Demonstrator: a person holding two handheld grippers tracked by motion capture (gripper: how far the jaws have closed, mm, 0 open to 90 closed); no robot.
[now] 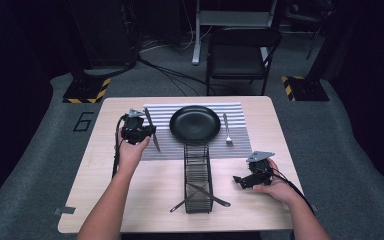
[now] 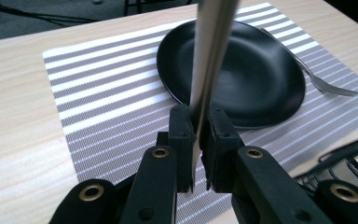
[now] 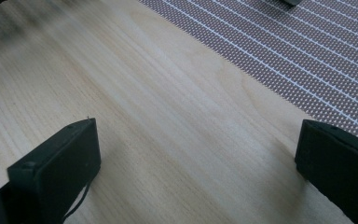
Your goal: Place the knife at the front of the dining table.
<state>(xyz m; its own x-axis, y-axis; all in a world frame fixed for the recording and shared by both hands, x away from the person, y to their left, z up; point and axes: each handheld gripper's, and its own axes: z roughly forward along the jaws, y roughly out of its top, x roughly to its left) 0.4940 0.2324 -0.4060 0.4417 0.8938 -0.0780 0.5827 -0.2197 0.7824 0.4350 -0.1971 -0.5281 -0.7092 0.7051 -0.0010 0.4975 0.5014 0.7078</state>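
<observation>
Your left gripper (image 2: 198,140) has its fingers (image 2: 182,140) clamped on a table knife (image 1: 152,131), held over the left part of the striped placemat (image 1: 166,116); your right gripper (image 3: 198,154) rests with jaws wide apart and empty above the table (image 1: 145,185). Lower the blade flat, parallel to the plate's left side, before you let go. Count, large to small: one table, one placemat, one black plate (image 1: 195,123), one wire caddy (image 1: 198,180) still holding two utensils, one fork (image 1: 227,130) laid right of the plate
</observation>
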